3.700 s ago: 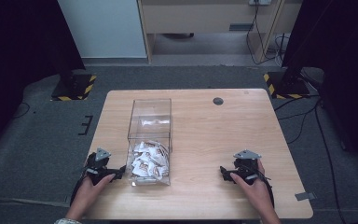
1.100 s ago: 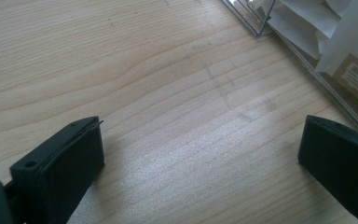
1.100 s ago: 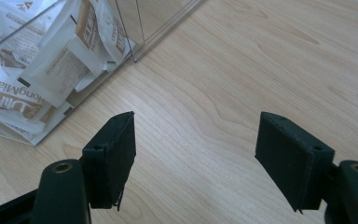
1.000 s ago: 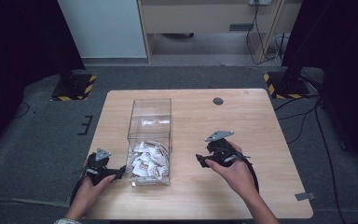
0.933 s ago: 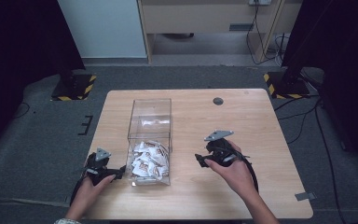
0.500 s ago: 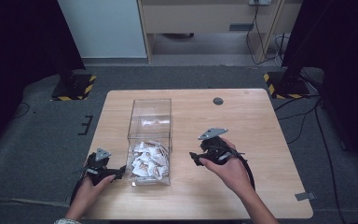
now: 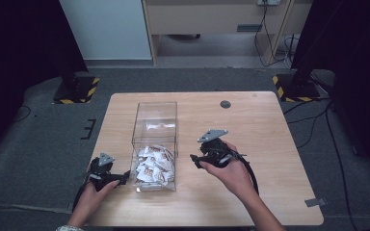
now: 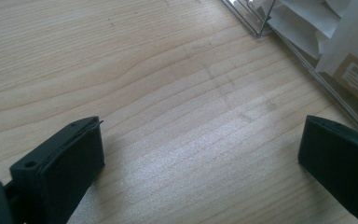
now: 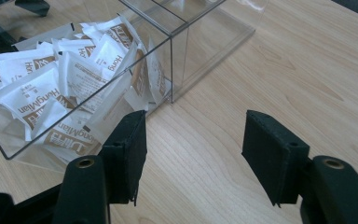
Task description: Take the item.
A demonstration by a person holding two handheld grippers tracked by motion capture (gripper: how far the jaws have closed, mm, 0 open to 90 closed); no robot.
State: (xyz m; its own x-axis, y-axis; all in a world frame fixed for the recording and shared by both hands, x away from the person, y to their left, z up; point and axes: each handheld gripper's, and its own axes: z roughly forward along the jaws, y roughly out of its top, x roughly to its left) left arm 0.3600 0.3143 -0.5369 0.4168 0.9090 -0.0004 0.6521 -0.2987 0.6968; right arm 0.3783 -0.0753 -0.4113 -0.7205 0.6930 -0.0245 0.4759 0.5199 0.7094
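Observation:
A clear plastic box stands left of the table's middle, split into two compartments. The near compartment holds several white and brown sachets; the far one is almost bare. My left gripper rests on the wood just left of the box's near corner, jaws wide open over bare table. My right gripper hovers a little right of the box and points at its side wall. Its jaws have just been closing, still stand apart, and nothing lies between them. The sachets show through the wall.
The wooden table has a small dark round hole near its far edge. Grey carpet surrounds it, with yellow-black striped stand feet at both far corners. A cable trails from the right gripper.
My right hand has moved left toward the box and risen slightly, and its jaws look narrower. The left hand and the box have not moved.

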